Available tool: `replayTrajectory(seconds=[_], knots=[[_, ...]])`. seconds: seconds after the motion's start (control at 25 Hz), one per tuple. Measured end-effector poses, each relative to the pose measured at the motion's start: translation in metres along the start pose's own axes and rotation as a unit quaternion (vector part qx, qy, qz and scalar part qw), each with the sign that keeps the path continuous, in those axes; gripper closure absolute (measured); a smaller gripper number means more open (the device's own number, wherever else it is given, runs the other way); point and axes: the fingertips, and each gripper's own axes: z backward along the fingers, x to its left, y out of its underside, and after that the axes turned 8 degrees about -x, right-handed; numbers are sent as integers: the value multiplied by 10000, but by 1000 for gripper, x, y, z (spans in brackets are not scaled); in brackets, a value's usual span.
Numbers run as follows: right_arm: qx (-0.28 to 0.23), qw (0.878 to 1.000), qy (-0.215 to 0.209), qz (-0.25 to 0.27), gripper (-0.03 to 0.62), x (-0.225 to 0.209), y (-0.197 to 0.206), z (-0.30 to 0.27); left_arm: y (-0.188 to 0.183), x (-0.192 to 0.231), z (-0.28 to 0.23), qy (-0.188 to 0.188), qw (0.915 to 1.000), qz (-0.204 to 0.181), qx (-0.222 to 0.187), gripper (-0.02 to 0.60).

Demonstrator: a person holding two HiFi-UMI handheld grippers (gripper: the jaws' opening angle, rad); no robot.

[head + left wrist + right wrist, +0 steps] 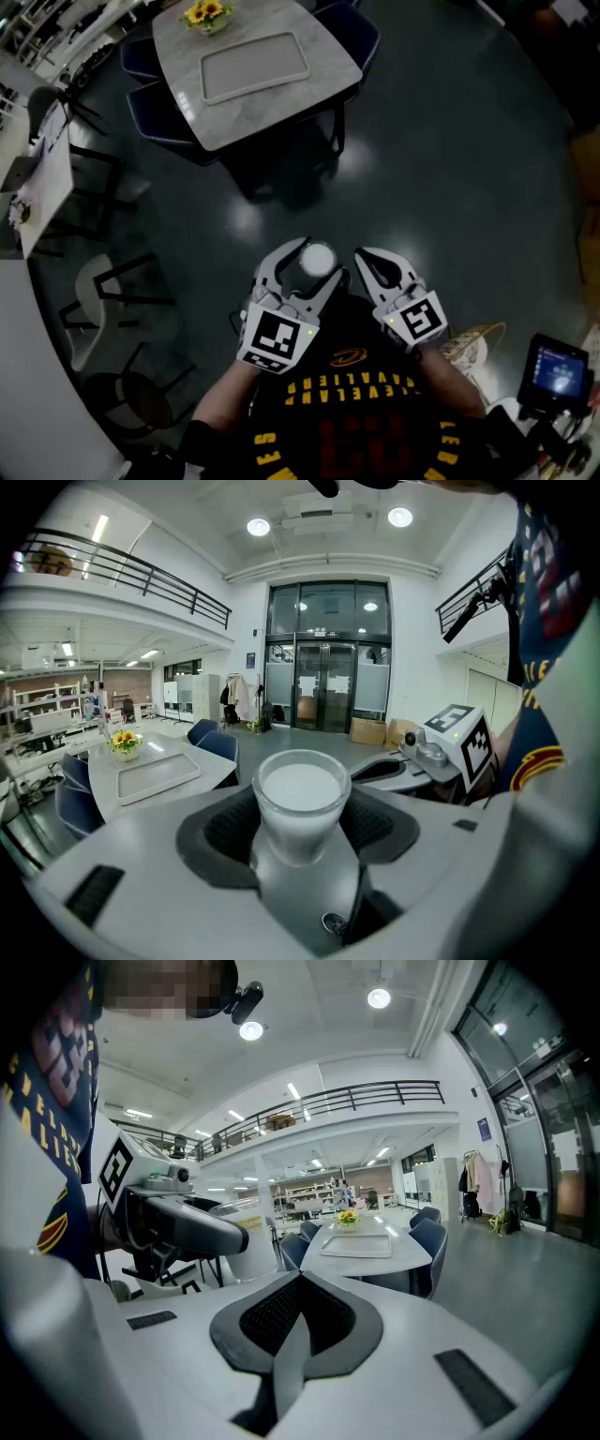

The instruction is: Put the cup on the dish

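Got cup upright, rim up, pinched at mid-body by left gripper, spread wide with pads pressing on both sides. Hanging over bare floor, close in front of torso.

Need to go forward and slightly left. Dish, flat and rectangular, lying on table, well apart from cup. Looks long-side across the line of approach, with flowers just past its far-left corner.

Left side loaded, so carry with that. Right gripper just beside cup, clamped fully together, holding nothing.

Probably walk up, keep level, lower onto dish centre.

Dark jersey; yellow lettering, red numerals.
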Motion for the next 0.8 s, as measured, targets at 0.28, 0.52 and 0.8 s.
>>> replayTrajectory(seconds=[0.28,0.52,0.8], knots=[[18,10000,54,-61,589,108,19,1,19,-1,98,214,9996,50,-193,318],[-143,9989,-165,408,522,134,11,-10,13,11,113,163,9995,-52,-268,318],[-643,9909,-638,999,356,164,-33,-47,-18,29,116,186,9992,-236,-271,318]])
